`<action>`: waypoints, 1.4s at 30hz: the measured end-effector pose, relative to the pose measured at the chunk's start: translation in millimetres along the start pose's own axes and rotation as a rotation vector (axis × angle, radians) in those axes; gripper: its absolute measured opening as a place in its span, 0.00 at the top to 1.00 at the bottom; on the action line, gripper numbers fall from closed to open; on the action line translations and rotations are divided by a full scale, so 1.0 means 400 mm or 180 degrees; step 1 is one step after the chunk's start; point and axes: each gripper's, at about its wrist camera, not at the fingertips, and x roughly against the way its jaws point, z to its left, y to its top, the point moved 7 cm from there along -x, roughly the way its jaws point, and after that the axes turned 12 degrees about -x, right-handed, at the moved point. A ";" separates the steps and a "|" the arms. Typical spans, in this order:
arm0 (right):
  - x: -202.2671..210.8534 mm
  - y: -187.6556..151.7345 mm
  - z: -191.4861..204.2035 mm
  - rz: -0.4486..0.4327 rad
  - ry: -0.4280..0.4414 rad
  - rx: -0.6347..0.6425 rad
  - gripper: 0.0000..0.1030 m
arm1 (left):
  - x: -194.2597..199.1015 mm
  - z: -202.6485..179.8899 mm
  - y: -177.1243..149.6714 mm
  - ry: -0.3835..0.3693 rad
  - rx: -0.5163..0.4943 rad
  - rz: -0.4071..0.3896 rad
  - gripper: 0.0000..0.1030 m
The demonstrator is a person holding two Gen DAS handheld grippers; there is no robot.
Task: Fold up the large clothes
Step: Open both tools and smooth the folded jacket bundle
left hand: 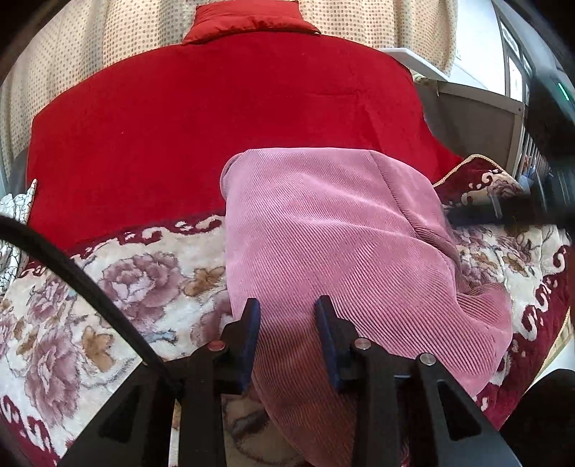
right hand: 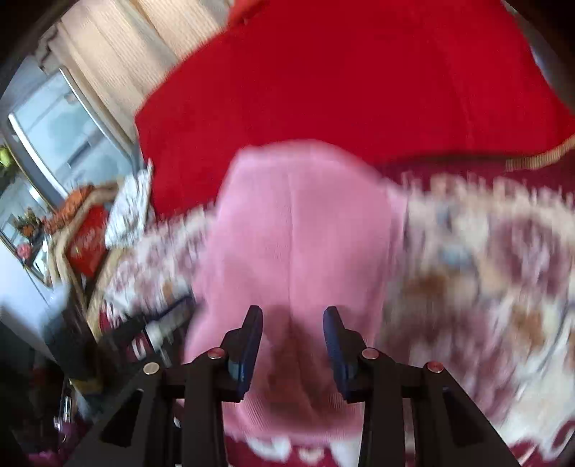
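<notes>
Garment [left hand: 334, 230]: lies on my floral blanket [left hand: 107, 287], before my left tool [left hand: 287, 309].
Plain blanket [left hand: 179, 125]: behind the garment.
Curtain [left hand: 72, 54]: behind that.

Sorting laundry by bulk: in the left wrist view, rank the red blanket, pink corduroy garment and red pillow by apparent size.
1. Red blanket
2. Pink corduroy garment, though it lies nearer the camera, so this is unsure
3. Red pillow, farthest away and partly cropped

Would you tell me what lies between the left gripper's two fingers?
In the left wrist view, the pink garment lies between the left gripper's open fingers; its ribbed cloth fills the gap.
</notes>
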 end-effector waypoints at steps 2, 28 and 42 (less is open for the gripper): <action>-0.004 0.069 0.033 -0.0127 0.0165 -0.0002 0.61 | -0.003 0.003 -0.003 0.0042 -0.0050 -0.0018 0.68; -0.172 0.207 0.087 -0.0032 0.0208 -0.0161 0.54 | -0.014 0.020 0.000 -0.0155 0.0045 -0.0119 0.66; -0.217 0.152 0.042 0.0166 -0.0053 -0.0287 0.58 | -0.022 0.043 -0.011 -0.0297 0.0031 -0.0110 0.62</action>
